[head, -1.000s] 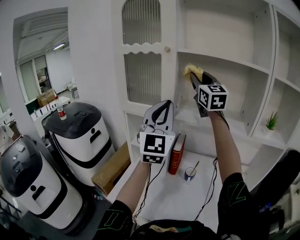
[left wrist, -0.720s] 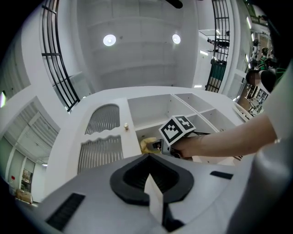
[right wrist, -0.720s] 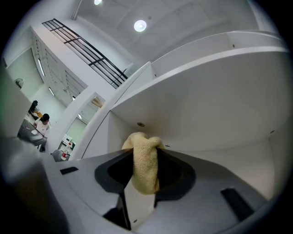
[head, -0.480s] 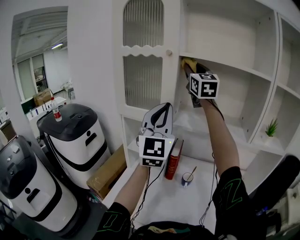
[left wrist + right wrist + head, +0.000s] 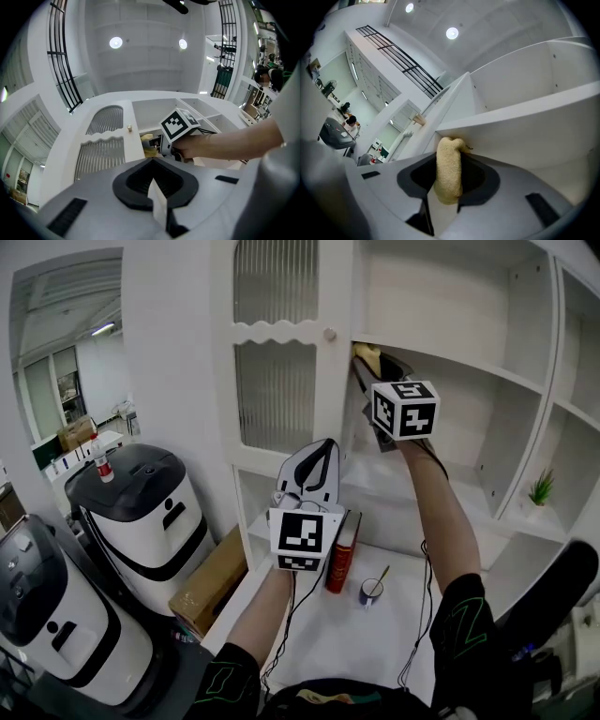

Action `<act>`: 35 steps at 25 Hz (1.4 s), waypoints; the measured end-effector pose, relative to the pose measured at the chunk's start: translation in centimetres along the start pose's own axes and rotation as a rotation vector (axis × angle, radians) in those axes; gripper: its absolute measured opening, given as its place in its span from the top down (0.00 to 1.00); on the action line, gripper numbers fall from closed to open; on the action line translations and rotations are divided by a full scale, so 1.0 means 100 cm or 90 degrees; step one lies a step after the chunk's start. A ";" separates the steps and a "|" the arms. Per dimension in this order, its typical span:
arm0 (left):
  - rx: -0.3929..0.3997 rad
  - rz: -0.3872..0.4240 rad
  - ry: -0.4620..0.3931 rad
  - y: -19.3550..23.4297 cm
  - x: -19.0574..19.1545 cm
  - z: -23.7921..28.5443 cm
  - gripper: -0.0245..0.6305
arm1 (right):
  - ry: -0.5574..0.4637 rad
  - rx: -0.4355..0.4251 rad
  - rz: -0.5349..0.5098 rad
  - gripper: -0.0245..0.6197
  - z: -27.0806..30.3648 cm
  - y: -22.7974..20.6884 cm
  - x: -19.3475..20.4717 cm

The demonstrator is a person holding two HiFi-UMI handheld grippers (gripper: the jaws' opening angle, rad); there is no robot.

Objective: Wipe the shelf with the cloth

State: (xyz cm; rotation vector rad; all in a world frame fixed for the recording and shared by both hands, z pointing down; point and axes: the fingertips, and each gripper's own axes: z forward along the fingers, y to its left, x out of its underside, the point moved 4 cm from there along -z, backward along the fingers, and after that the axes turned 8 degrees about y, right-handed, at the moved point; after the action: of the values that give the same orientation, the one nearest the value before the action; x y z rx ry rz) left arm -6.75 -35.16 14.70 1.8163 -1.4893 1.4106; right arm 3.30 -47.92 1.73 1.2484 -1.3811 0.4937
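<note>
Cloth (image 5: 449, 168): yellow, nubbly pile like terry, bunched into a thick soft roll. It sits at the left end of the shelf (image 5: 456, 366), with its top pressed against the board's front edge, close to the cupboard's side wall.

Right gripper (image 5: 448, 194): jaws clamped on the lower part of the roll, and the rest bulges out above them. In the head view it reaches up to the shelf from below, arm stretched.

Step in hand, as I read it: the start of a wiping pass. The cloth touches the shelf at its left end, on the edge rather than the top face. The next move calls for lifting the roll just over the lip so it lies on the board. Then it should be drawn to the right with steady downward pressure, the grip kept firm so the cloth does not pull out.

Shelf: flat white painted board, smooth and matte, with a square front edge.

Left gripper (image 5: 322, 451): below the shelf and to its left, pointing up, jaws together with nothing between them. It looks idle.

Left of the shelf: a door (image 5: 277, 381) of ribbed glass with scalloped white trim and a small round knob (image 5: 329, 335).

Well below the shelf: a red book (image 5: 341, 550) standing upright, and a small cup (image 5: 370, 592) with a stick in it. Below the shelf's right end: a small green plant (image 5: 542, 486).
</note>
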 end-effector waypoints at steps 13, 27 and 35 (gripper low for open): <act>0.008 -0.027 -0.017 -0.007 0.002 0.006 0.96 | -0.065 -0.074 -0.006 0.76 -0.037 0.026 -0.015; -0.003 -0.056 -0.020 0.004 0.017 0.002 0.96 | -0.110 -0.087 0.026 0.76 -0.058 0.000 0.000; 0.018 -0.045 -0.014 -0.006 0.018 0.005 0.96 | 0.038 0.014 0.072 0.76 -0.009 -0.032 0.060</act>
State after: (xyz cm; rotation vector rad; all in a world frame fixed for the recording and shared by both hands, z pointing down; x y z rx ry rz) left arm -6.13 -36.23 16.21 1.8882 -1.4084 1.3900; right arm 7.80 -50.61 6.21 1.1680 -1.4035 0.6215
